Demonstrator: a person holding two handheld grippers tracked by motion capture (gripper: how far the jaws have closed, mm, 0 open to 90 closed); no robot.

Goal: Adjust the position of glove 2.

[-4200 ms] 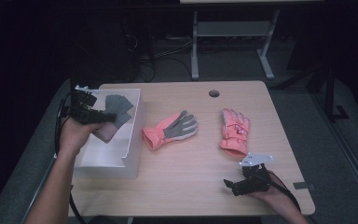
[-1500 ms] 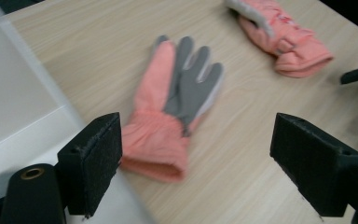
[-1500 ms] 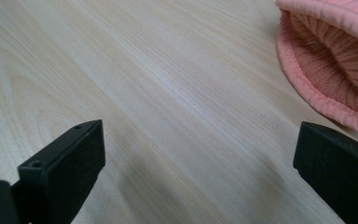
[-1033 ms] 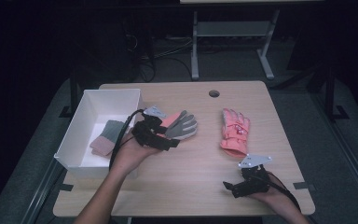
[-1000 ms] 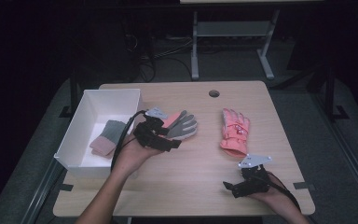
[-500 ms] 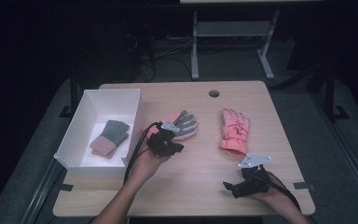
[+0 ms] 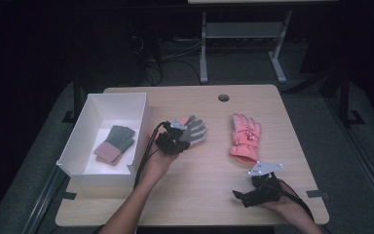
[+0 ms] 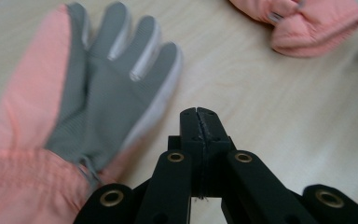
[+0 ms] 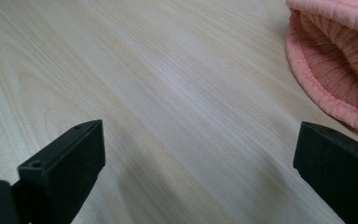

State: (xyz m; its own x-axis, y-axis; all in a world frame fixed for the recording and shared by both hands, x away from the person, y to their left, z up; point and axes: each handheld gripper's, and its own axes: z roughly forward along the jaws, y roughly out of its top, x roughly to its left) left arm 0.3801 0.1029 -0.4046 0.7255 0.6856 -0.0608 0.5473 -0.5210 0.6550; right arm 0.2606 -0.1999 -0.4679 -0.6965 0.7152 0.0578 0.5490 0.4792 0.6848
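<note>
1. Here the left tool [image 7: 171,141] hangs over the wrist end of the palm-up glove [image 7: 191,130], and in the left gripper view its two black jaws are pressed together with nothing between them [image 8: 198,122].
2. That glove [image 8: 74,107] lies flat on the bench [image 7: 209,180] just beside the closed tips, grey palm facing up, pink cuff toward the person; whether the tool touches it cannot be told.
3. The person's left hand [image 7: 156,163] holds the tool from behind, with the cable looping down along the forearm.
4. To the left of this glove stands a white box [image 7: 87,126], and inside it lies a grey and pink mitten [image 7: 114,145].
5. The right tool [image 7: 257,191] rests low near the front right edge of the bench, its jaws standing wide apart and empty in the right gripper view [image 9: 191,154].
6. Just ahead of it lies the second pink glove [image 7: 245,137], back side up, its knitted cuff opening [image 9: 335,65] facing the right tool without touching it.
7. The two gloves are well apart, with bare wood between them.
</note>
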